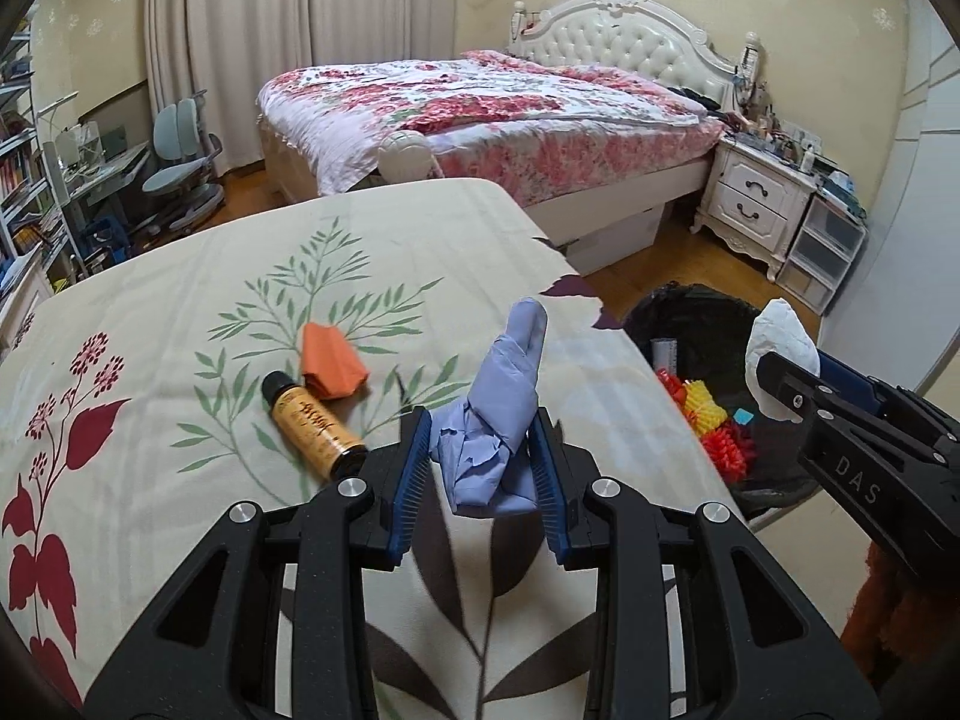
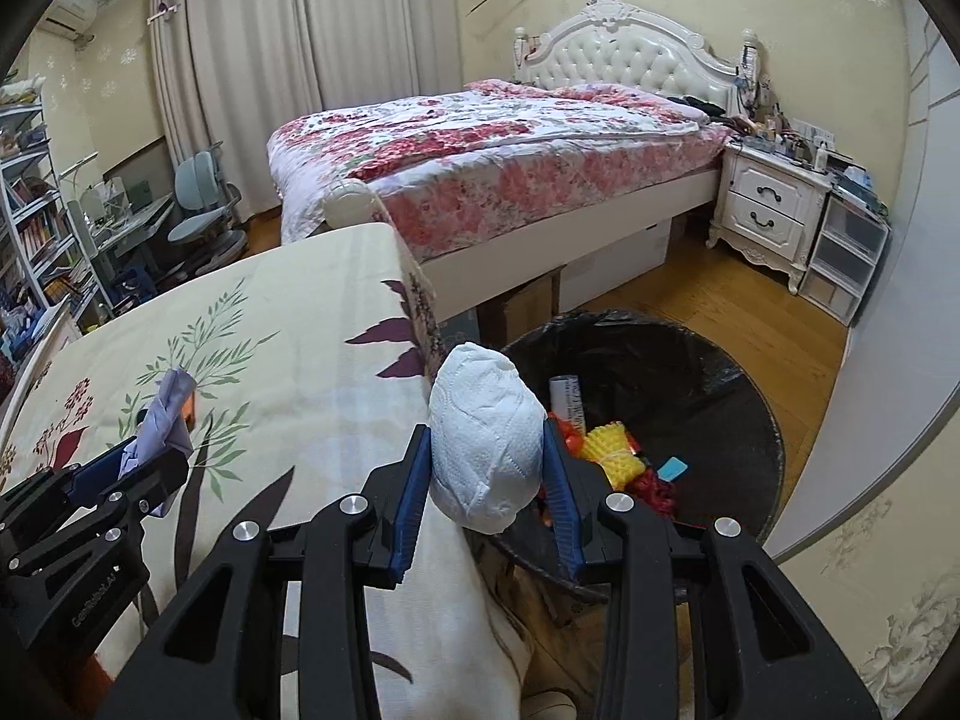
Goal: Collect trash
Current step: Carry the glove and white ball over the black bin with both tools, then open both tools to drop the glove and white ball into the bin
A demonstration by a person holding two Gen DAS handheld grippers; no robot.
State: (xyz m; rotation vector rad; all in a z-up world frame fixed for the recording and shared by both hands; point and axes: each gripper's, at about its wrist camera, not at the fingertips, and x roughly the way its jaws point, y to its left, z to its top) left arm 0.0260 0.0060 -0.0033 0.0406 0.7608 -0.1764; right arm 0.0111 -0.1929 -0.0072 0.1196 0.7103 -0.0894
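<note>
The right tool [image 2: 487, 468] clamps a white paper wad [image 2: 485, 450] at the trash bin's [image 2: 744, 420] near rim, nearer than the left. The left tool [image 1: 480, 468], over the tabletop [image 1: 180, 276], grips a blue crumpled paper [image 1: 501, 420]; the bin lies to its right.

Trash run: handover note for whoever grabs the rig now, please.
Left gripper: shut on the crumpled blue paper, above the table.
Right gripper: shut on the white tissue wad, near the black-lined bin beside the table.
Done: some colourful trash already in the bin.
Left: drop both wads in; then the orange paper and the small amber bottle on the table.
</note>
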